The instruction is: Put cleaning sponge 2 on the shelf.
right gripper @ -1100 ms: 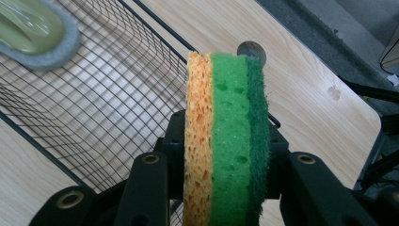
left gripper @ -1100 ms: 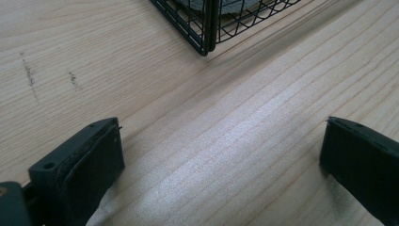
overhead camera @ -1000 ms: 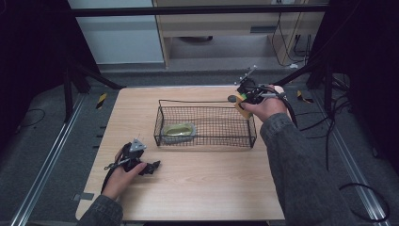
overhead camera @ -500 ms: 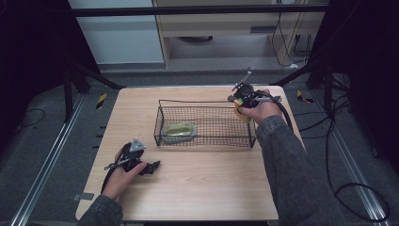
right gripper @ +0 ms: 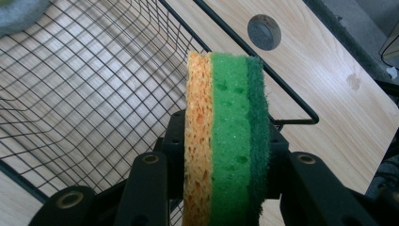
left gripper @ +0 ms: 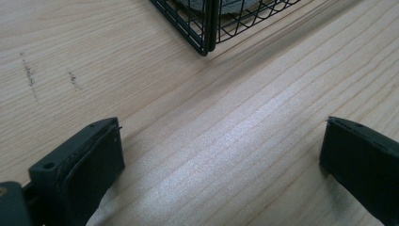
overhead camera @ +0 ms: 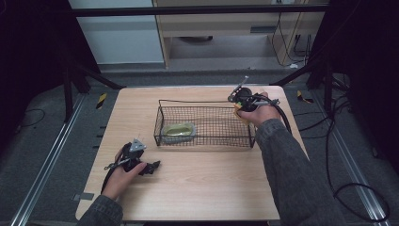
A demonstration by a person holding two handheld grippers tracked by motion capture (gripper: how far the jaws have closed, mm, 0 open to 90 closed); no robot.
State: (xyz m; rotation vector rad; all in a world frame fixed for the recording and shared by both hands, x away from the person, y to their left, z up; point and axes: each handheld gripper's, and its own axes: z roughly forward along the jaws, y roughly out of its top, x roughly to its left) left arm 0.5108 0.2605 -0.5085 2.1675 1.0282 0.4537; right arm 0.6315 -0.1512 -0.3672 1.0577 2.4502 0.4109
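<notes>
Sponges (right gripper: pixel 227 136), orange and green, sit clamped in the right hand-held gripper (right gripper: pixel 226 155) over the wire basket (right gripper: pixel 94 94); left hand-held gripper (left gripper: pixel 221 155), lower left, gapes empty.

Table (overhead camera: pixel 197 188): pale wood, faint scuffs, round hole near far right corner | basket (overhead camera: pixel 205 123) sits mid-table | my left gripper (overhead camera: pixel 153 166) rests on the near-left part

The high view looks forward and down on the table (overhead camera: pixel 197 188); both gripper views sit close, sharing the wire basket (overhead camera: pixel 207 126) (left gripper: pixel 207 28) (right gripper: pixel 94 94).
</notes>
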